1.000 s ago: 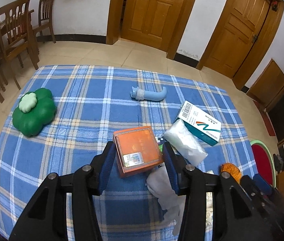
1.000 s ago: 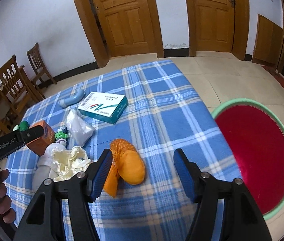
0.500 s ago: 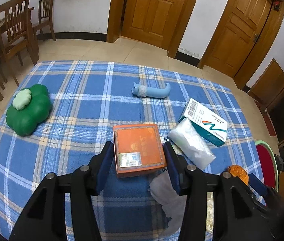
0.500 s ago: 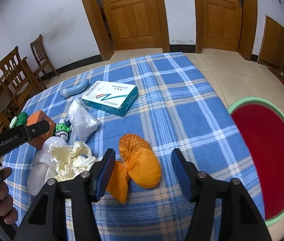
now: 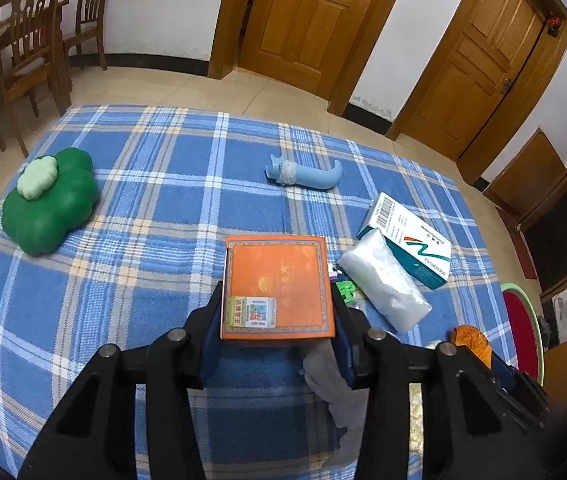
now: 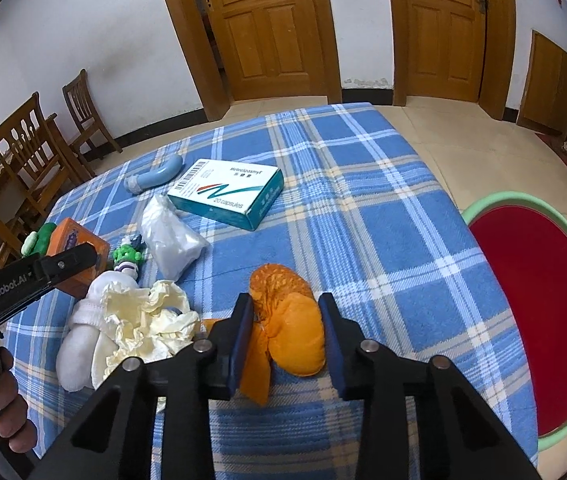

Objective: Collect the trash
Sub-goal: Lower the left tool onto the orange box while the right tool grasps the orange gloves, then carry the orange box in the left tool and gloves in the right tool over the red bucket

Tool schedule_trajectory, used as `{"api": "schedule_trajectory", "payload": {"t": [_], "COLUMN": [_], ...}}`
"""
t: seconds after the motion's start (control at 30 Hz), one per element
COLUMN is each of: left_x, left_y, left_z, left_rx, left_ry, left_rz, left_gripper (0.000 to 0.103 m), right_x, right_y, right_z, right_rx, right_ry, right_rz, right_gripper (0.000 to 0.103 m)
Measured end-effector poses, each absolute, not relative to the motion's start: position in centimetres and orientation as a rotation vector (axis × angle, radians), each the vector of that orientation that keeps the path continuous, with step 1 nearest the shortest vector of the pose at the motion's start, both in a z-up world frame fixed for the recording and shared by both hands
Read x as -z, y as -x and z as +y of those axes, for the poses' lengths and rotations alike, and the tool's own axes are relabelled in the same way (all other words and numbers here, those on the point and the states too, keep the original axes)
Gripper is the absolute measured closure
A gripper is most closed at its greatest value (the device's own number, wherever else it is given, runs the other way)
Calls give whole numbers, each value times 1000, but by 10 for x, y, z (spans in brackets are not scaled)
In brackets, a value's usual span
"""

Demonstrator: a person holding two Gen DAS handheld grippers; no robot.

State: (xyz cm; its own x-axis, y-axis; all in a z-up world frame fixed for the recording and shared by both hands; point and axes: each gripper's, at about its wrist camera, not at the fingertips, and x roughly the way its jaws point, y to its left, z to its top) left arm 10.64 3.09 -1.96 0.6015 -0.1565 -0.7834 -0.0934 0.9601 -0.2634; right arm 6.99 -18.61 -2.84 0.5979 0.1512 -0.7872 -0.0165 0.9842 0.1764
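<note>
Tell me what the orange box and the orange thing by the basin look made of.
The orange box looks like printed cardboard: flat faces, sharp edges, a stuck-on label. The orange thing looks like citrus peel, with dimpled skin and a paler curled inside, though soft fabric is possible.

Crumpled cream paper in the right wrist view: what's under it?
The crumpled cream paper lies on a white sock-like cloth, which rests on the plaid blanket. Anything else beneath the paper is covered.

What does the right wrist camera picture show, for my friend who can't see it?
The right gripper has its jaws closing around an orange peel on a blue plaid cloth. Left of it lie crumpled paper, a clear bag and a teal medicine box; a red basin waits on the right.
</note>
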Motion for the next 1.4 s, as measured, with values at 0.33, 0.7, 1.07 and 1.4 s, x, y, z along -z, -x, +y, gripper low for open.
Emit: {"api": "schedule_trajectory", "payload": {"t": [0.33, 0.7, 1.07, 1.4], "left_x": [2, -26, -45, -52], "left_y": [-88, -59, -36, -24], "left_z": [37, 24, -10, -54], "left_rx": [33, 85, 176, 272], "left_ry": [289, 246, 216, 175], "left_rz": [872, 812, 799, 816], "left_gripper": [57, 57, 57, 57], "right_x": [18, -12, -36, -36], "right_y": [-59, -35, -1, 24], "right_z": [-197, -233, -276, -324], "right_rx": [-95, -56, 13, 105], "right_ry": [-199, -265, -333, -400], "right_rz": [885, 802, 729, 703], "right_gripper": [82, 82, 82, 82]}}
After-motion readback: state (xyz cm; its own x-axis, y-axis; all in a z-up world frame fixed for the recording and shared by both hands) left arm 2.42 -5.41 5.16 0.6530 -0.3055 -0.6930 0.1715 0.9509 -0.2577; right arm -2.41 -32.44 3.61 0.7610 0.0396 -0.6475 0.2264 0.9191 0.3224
